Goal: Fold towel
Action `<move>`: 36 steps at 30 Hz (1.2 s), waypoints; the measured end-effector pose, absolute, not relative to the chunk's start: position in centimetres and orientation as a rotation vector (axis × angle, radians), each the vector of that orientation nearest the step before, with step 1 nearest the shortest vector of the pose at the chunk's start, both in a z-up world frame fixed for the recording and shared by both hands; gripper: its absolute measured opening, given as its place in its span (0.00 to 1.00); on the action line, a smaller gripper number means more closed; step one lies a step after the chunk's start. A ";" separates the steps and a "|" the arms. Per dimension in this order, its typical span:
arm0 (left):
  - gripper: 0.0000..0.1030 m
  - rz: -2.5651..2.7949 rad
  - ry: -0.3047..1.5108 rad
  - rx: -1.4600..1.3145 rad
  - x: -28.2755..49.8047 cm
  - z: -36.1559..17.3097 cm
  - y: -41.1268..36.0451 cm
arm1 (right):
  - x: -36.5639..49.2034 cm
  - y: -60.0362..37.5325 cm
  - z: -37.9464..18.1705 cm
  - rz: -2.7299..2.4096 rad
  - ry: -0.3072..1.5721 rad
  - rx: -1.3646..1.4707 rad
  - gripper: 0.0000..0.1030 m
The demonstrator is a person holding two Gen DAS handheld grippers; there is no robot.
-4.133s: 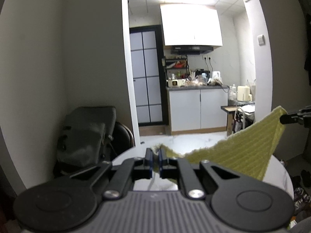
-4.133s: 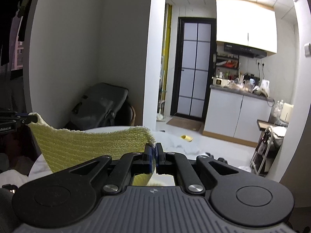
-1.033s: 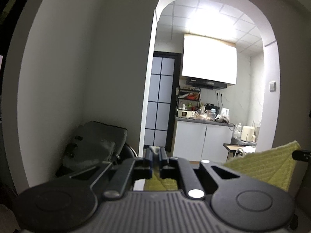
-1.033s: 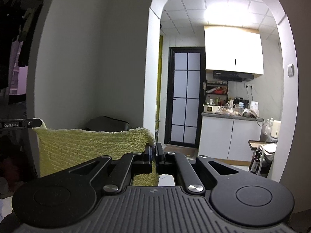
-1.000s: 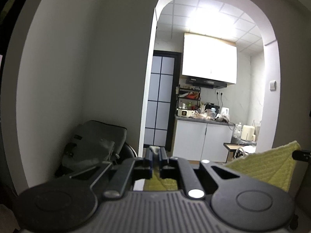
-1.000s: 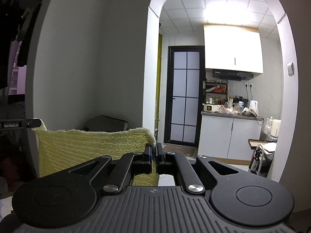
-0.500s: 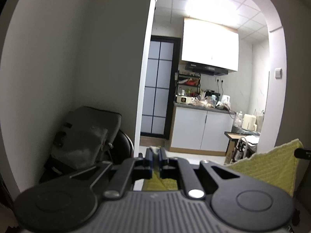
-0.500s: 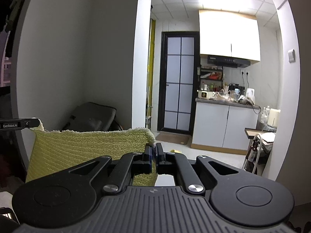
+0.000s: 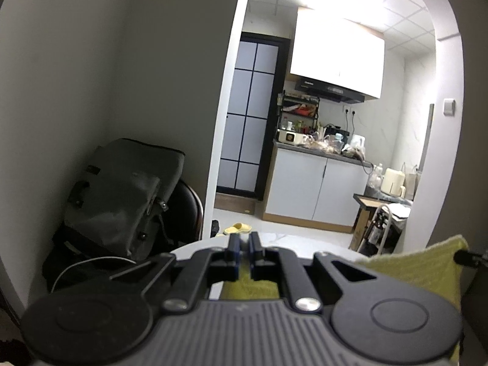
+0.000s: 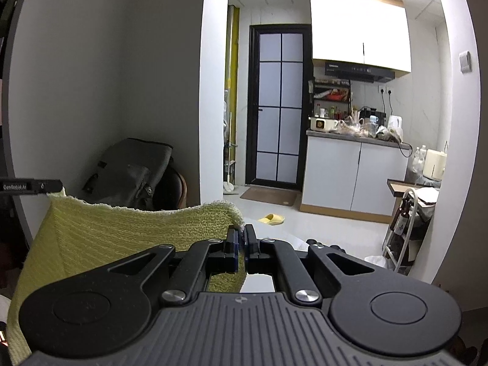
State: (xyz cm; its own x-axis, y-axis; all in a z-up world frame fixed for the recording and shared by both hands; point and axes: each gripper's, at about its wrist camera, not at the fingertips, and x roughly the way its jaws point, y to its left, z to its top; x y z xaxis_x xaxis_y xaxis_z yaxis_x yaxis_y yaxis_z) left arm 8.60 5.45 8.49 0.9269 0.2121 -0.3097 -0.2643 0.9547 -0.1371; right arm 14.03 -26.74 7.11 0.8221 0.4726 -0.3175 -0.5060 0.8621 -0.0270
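Towel [image 10: 128, 231] hangs stretched sideways, long axis running gripper to gripper. Left gripper [image 9: 242, 254] and right gripper [image 10: 241, 244] fingers each clamp a top corner.

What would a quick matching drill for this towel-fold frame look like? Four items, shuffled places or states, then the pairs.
1. towel
2. left gripper
3. slipper
4. backpack

A. on the kitchen floor
B. stretched between both grippers
C. on a chair by the wall
D. shut on a towel corner

Pairs: 1-B, 2-D, 3-A, 4-C
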 end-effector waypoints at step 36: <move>0.05 0.301 0.447 -0.167 16.5 2.9 6.9 | 24.6 -24.6 0.8 0.554 0.440 -0.162 0.04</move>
State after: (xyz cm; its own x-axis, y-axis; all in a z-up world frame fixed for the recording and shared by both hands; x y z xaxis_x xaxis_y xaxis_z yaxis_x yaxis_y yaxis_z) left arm 16.49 6.91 2.94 0.8587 0.2492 -0.4478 -0.3216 0.9423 -0.0924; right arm 24.58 -24.60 0.78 0.7605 0.4726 -0.4454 -0.5410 0.8404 -0.0318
